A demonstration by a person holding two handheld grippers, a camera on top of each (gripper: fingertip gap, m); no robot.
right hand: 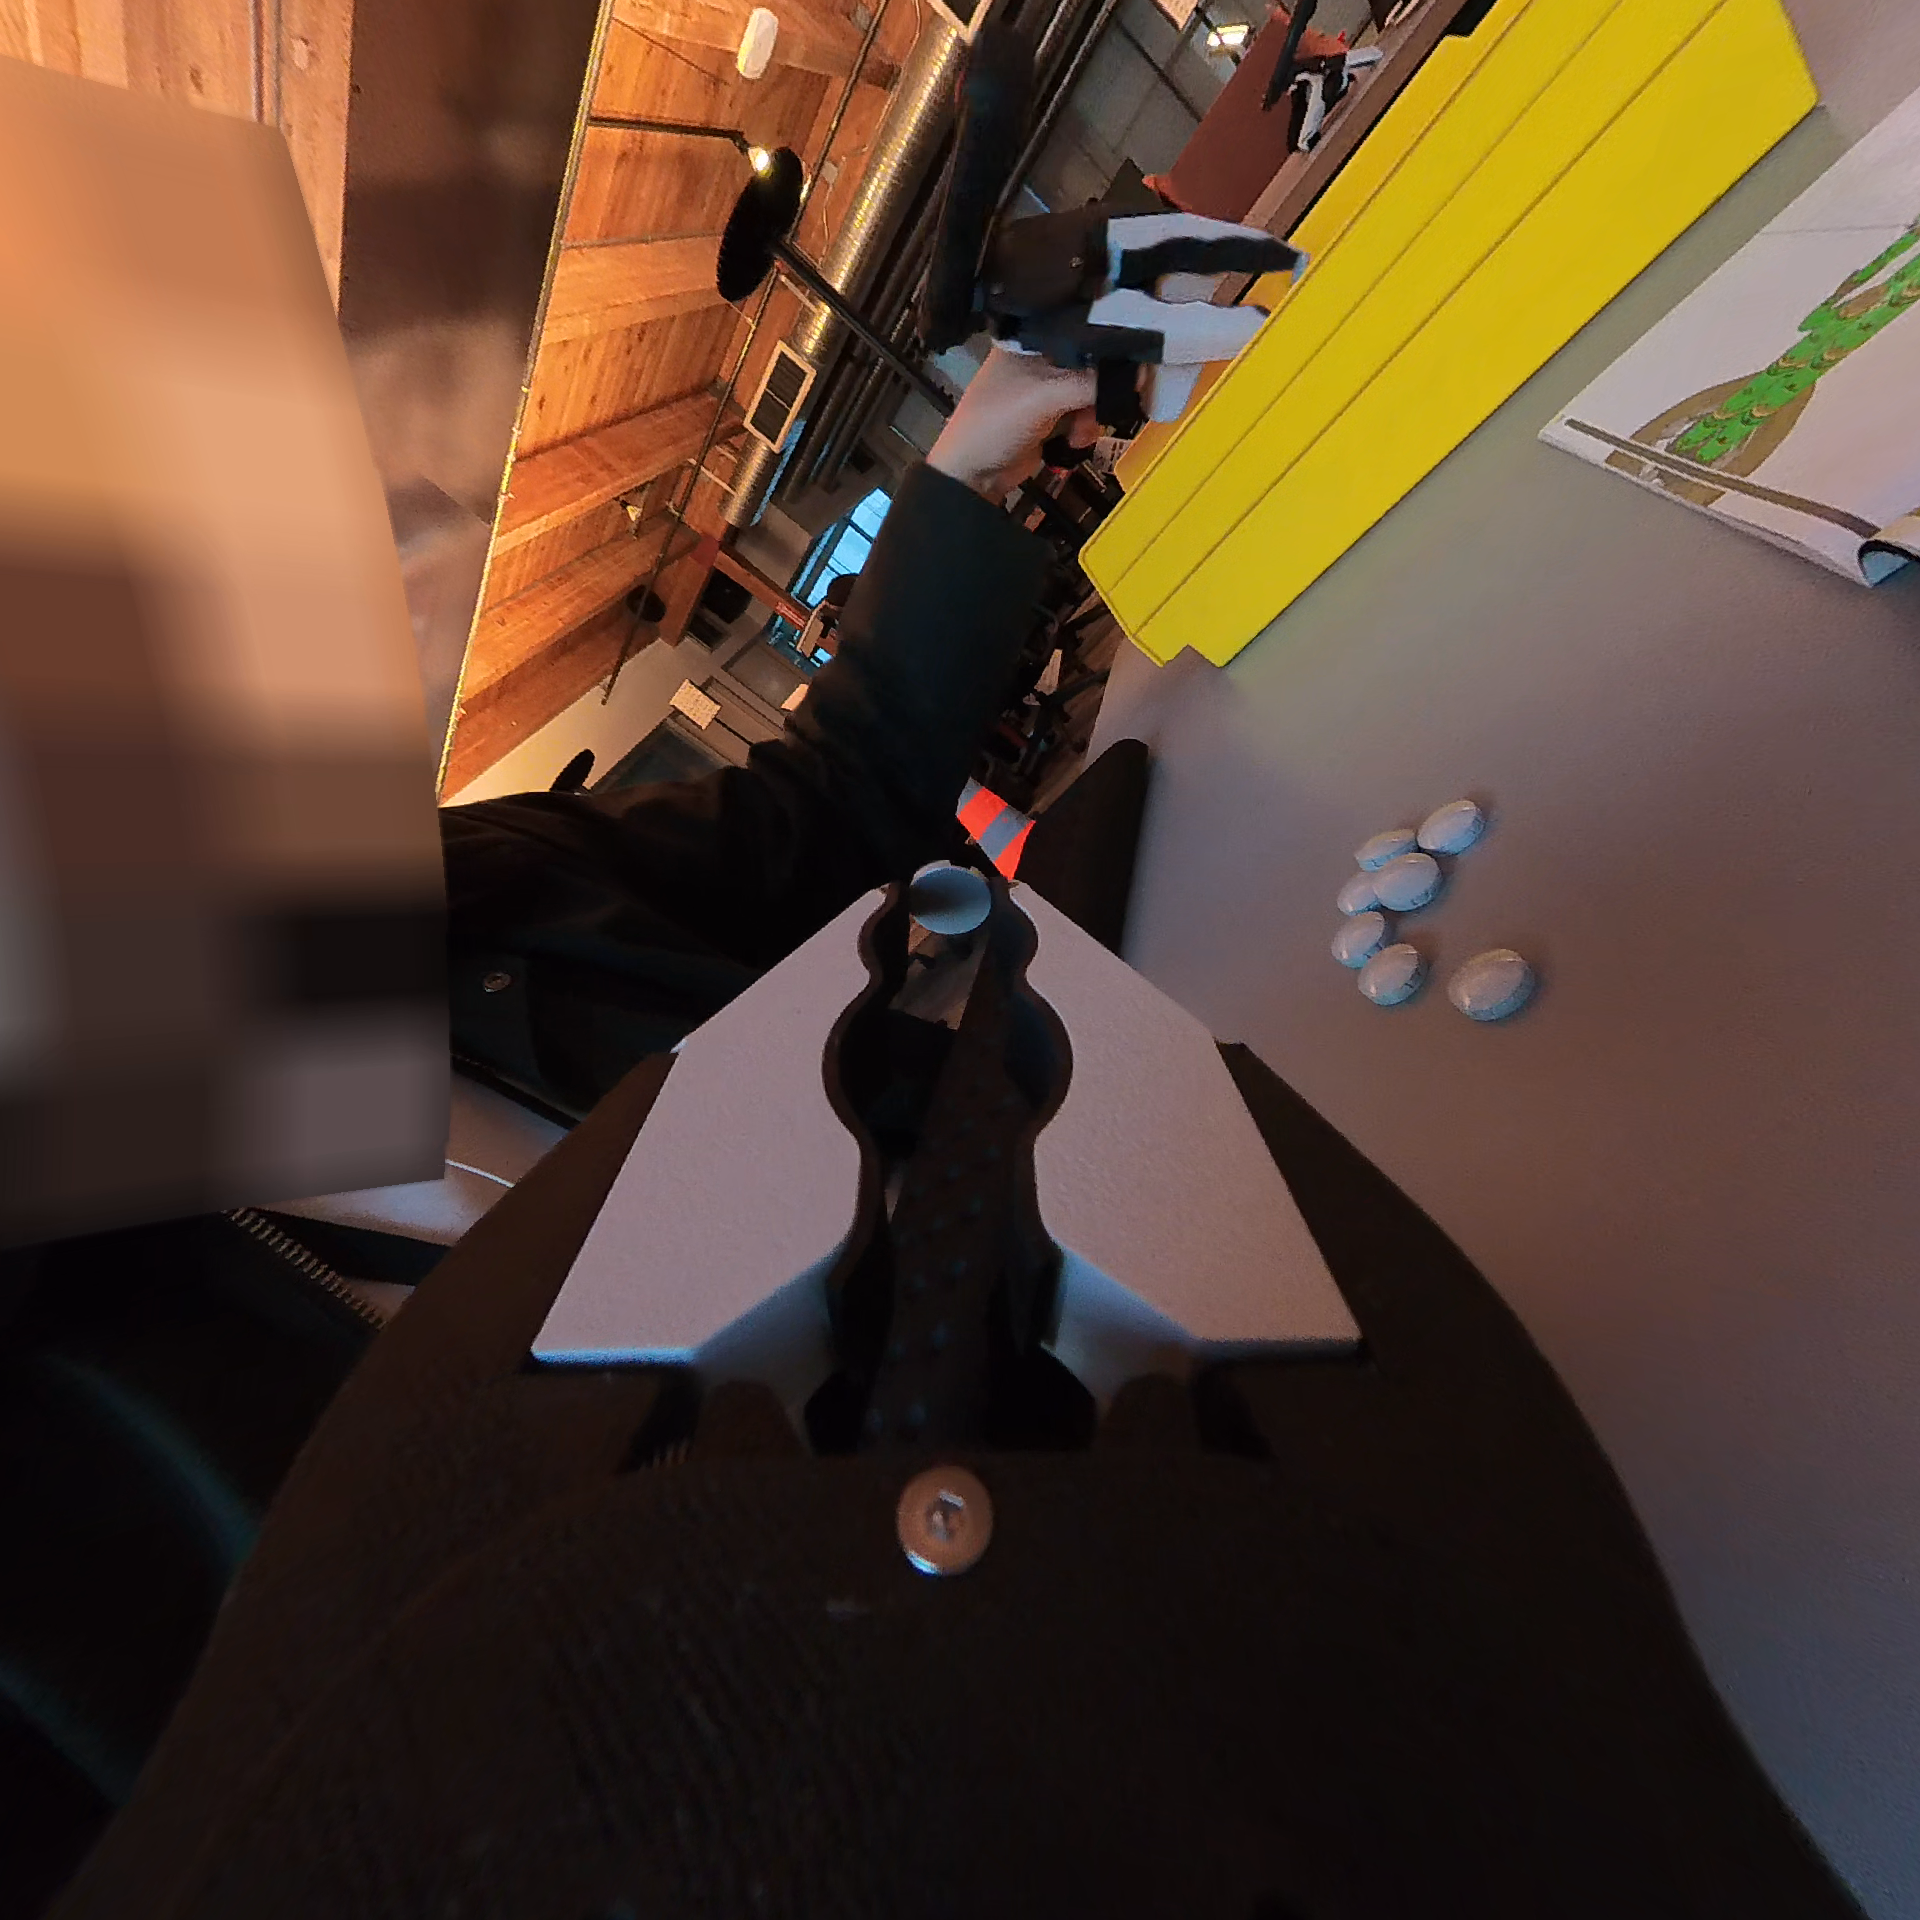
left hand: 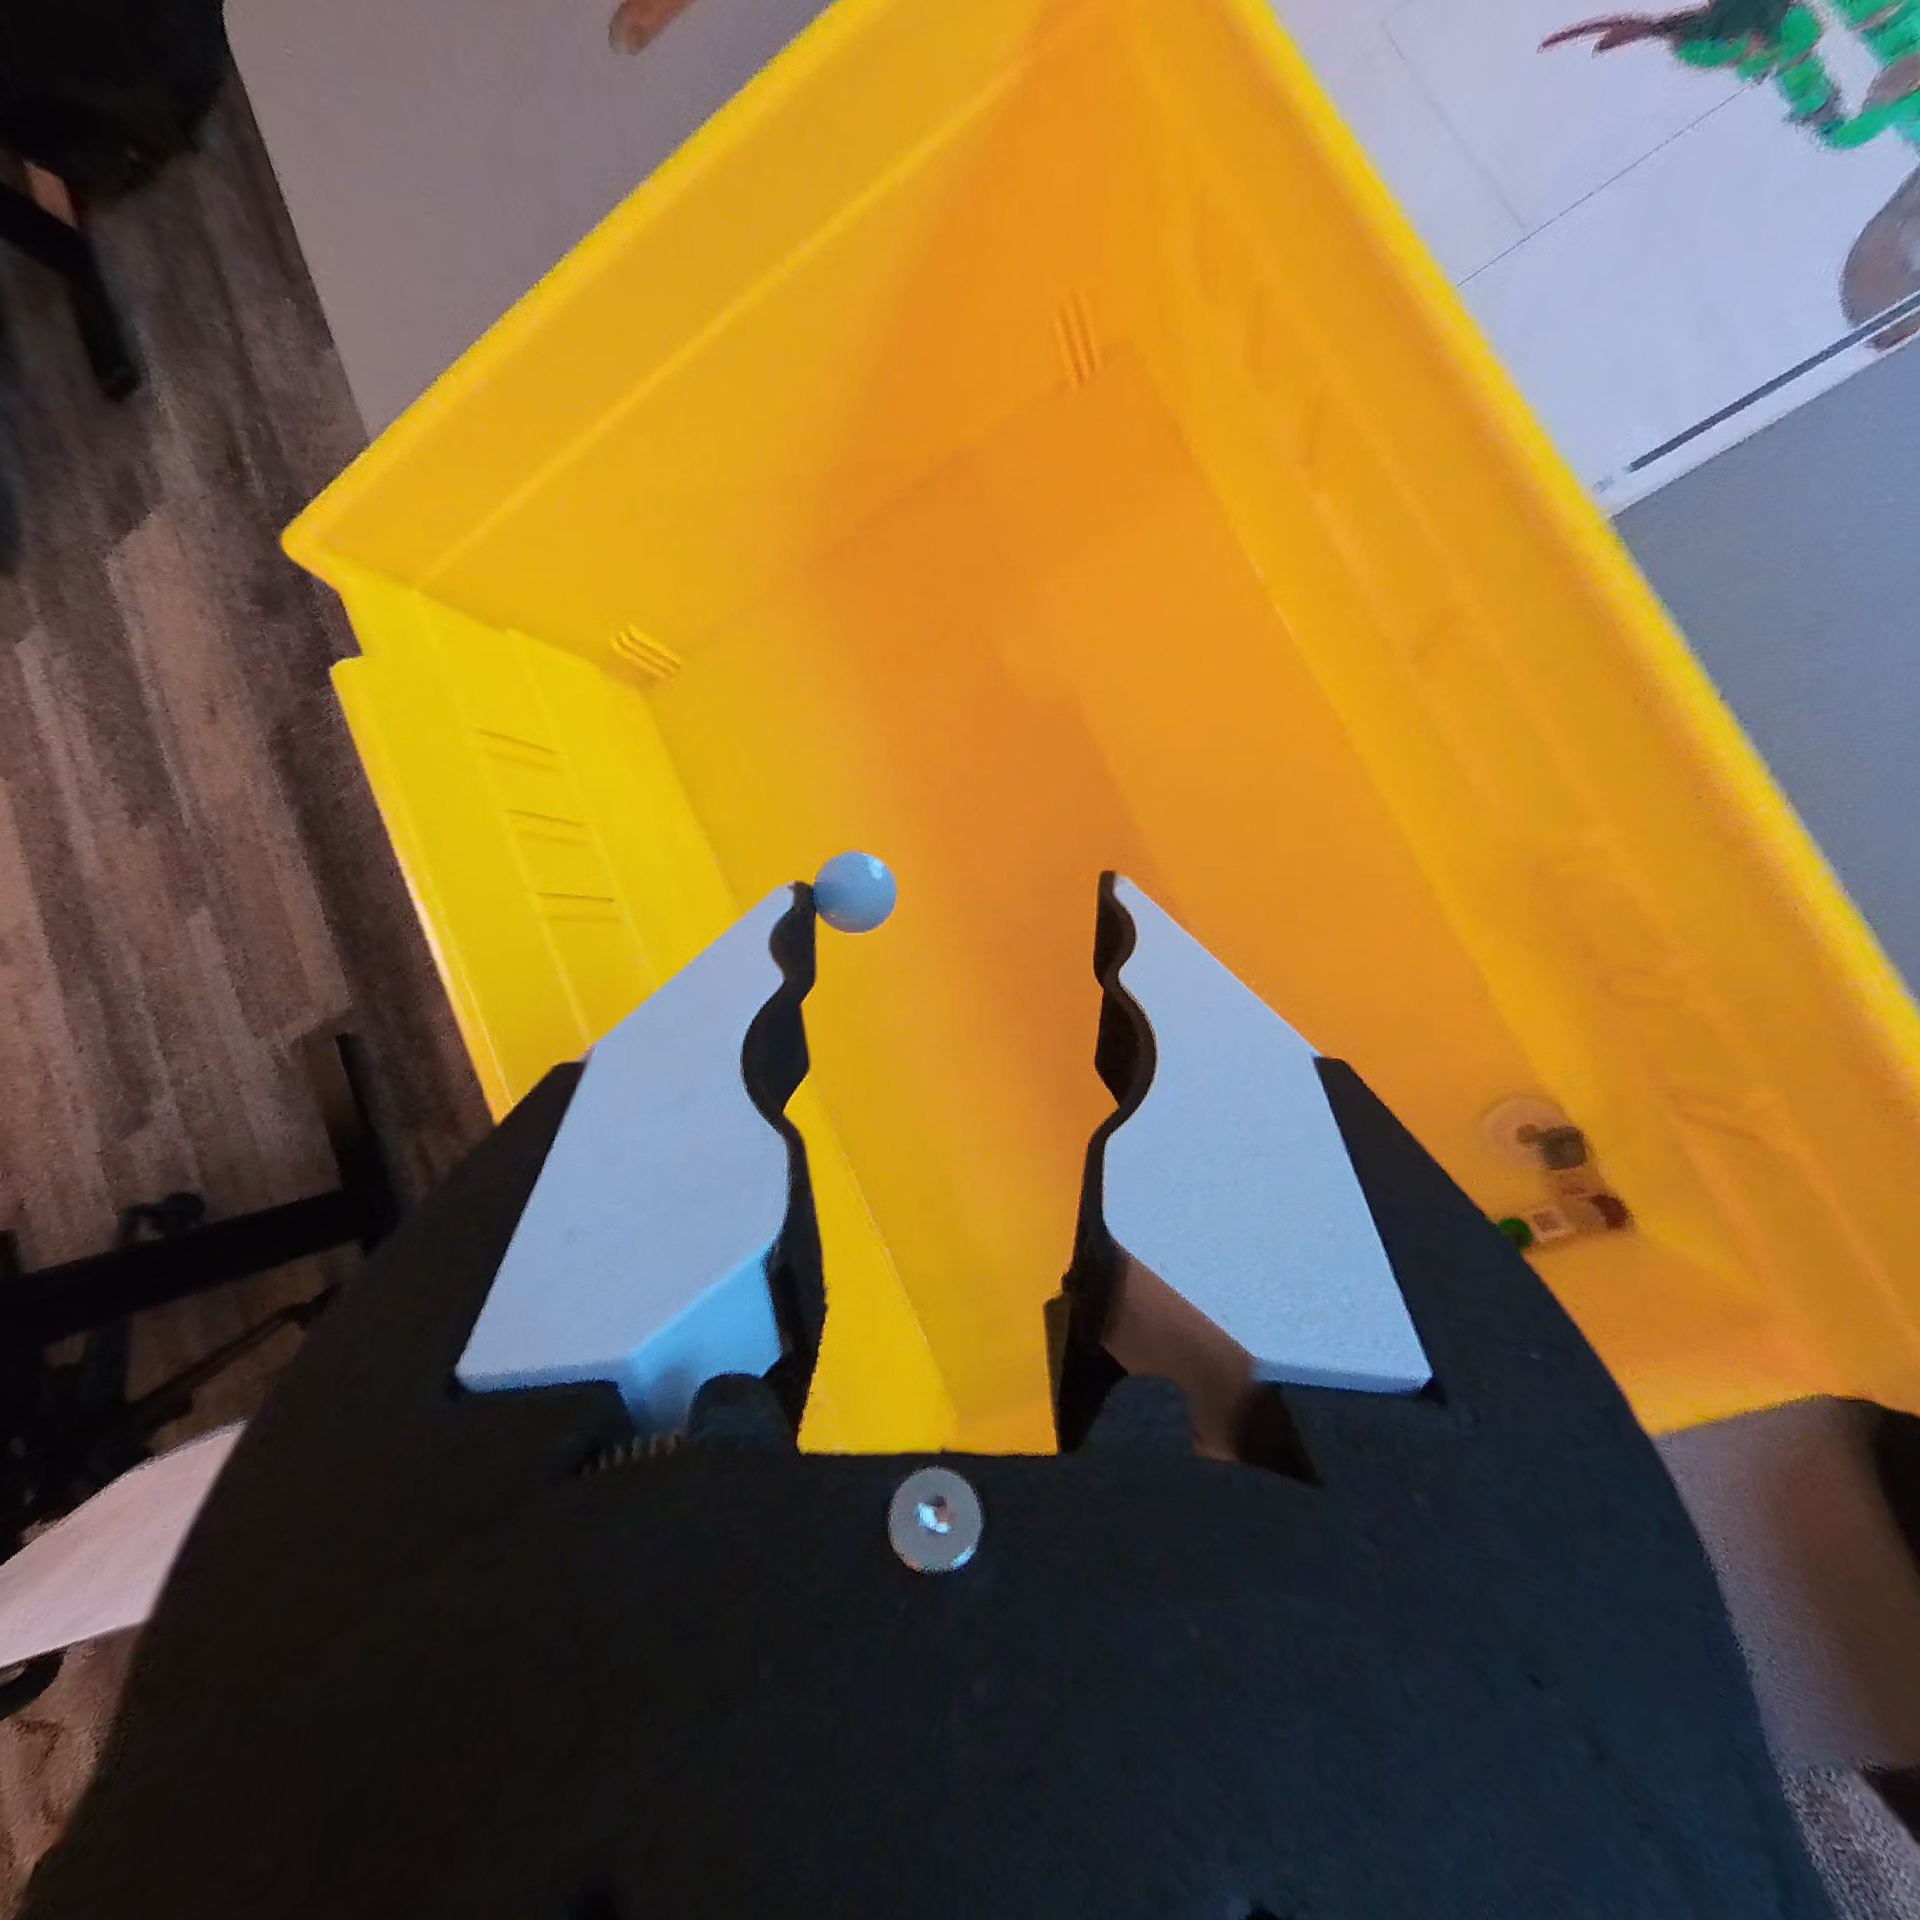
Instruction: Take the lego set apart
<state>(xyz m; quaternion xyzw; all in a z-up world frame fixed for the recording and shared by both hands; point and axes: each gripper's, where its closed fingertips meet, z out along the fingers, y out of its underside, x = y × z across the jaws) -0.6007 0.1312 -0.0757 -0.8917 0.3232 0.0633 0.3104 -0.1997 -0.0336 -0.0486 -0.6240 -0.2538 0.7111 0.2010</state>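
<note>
My left gripper (left hand: 953, 883) is open above the yellow bin (left hand: 1039, 623). A small pale grey round lego piece (left hand: 854, 891) sits against the tip of its left finger, not clamped. My right gripper (right hand: 951, 940) is shut on a dark brown studded lego plate (right hand: 951, 1195), held edge-on, with a grey round piece (right hand: 948, 896) at its far end. Several grey round pieces (right hand: 1413, 904) lie loose on the grey table. The left gripper also shows in the right wrist view (right hand: 1174, 301), held in a hand over the bin's rim (right hand: 1455, 332).
A few small pieces (left hand: 1558, 1174) lie in a corner of the bin. A green and brown lego build (left hand: 1787, 62) stands beyond the bin. An open instruction booklet (right hand: 1766, 416) lies on the table (right hand: 1558, 1247) past the loose pieces. A person's dark sleeve (right hand: 727, 831) crosses the table edge.
</note>
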